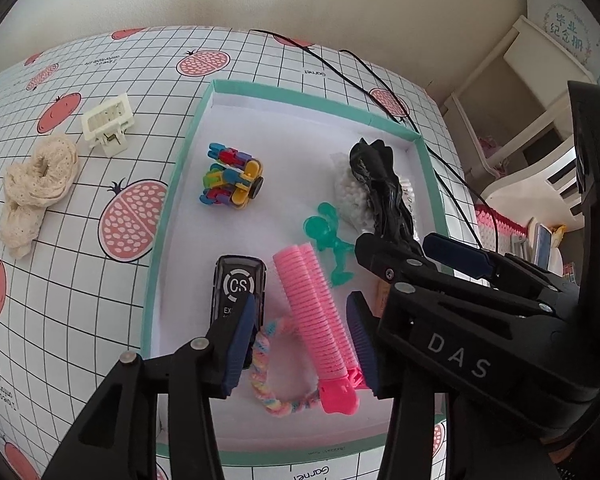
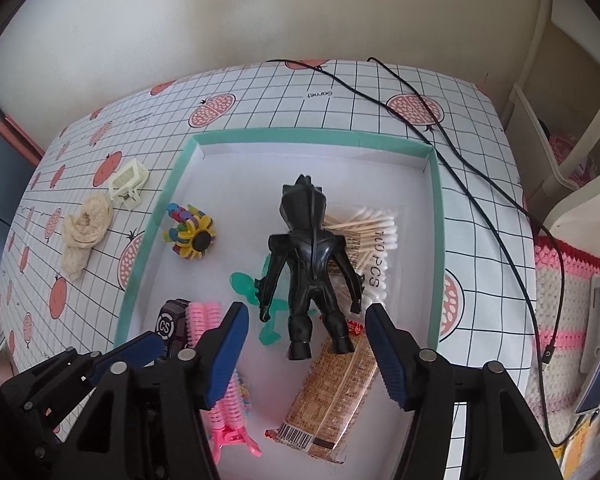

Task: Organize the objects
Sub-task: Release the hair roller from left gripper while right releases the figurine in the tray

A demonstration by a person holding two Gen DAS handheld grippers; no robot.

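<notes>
Pink hair-roller clip (image 1: pixel 320 328), the item the left gripper (image 1: pixel 308 340) is attending to, is lying flat on the white floor of the teal-rimmed tray (image 1: pixel 180 184) in the left wrist view. The gripper's blue pads are standing spread on either side of it and do not appear to be pressing it, so it is resting on its own weight, most likely just set down for sorting. A pastel braided hair tie (image 1: pixel 268 384) is curling under its lower end, and a black CS-marked case (image 1: pixel 238 288) is lying just beside it, near the left pad. Further in, a colourful block toy (image 1: pixel 230 178) and a translucent green figure (image 1: pixel 328 236) are sitting apart from each other. Outside the tray, a cream lace scrunchie (image 1: pixel 38 184) and a cream claw clip (image 1: pixel 108 122) are waiting on the pomegranate-print cloth (image 1: pixel 80 280), seemingly not yet collected.

From the right wrist view, the right gripper (image 2: pixel 304 344) is hovering over a black action figure (image 2: pixel 310 268), jaws wide apart and pinching nothing. The figure is lying face down across a cotton-swab pack (image 2: pixel 374 248) and a brown snack bar wrapper (image 2: pixel 332 396), leaning on them rather than held. Both tools are pointing steeply down into the tray, which suits dropping things in. Loose black cables (image 2: pixel 480 200) are trailing past the tray's right edge and could snag a retreating hand.
</notes>
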